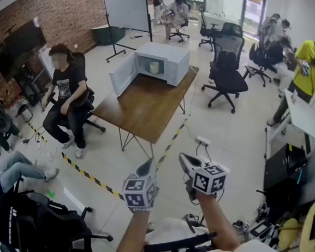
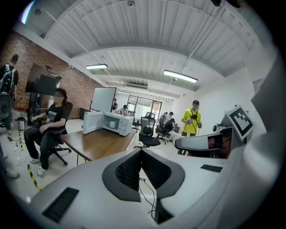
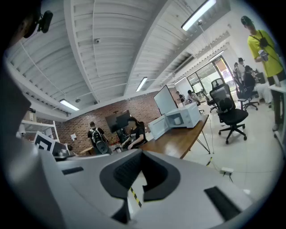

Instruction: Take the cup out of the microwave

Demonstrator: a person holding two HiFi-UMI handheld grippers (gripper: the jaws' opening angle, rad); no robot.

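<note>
L gripper [image 1: 148, 166] and R gripper [image 1: 184, 159] hang side by side at the bottom centre of the head view, close together but not touching. Both are tipped a little below level and aimed toward the table [image 1: 145, 115]. The two forearms reach fwd from the body, roughly parallel, one behind each marker cube. In the left gripper view the L jaws are pressed together at the tips w/ nothing between them. In the right gripper view the R jaws are closed the same way, also empty.

The table stands well ahead across the floor, beyond a yellow-black tape line [image 1: 90, 177]. The microwave [image 1: 165, 61] sits at the table's far end, near its far right corner, w/ its door [image 1: 123, 74] swung open to the left. The cup [image 1: 154, 67], white and upright, is inside the microwave, well apart from both grippers. A seated person [image 1: 67, 92] is by the table's left edge, and a black chair [image 1: 227, 75] stands off its right edge.
</note>
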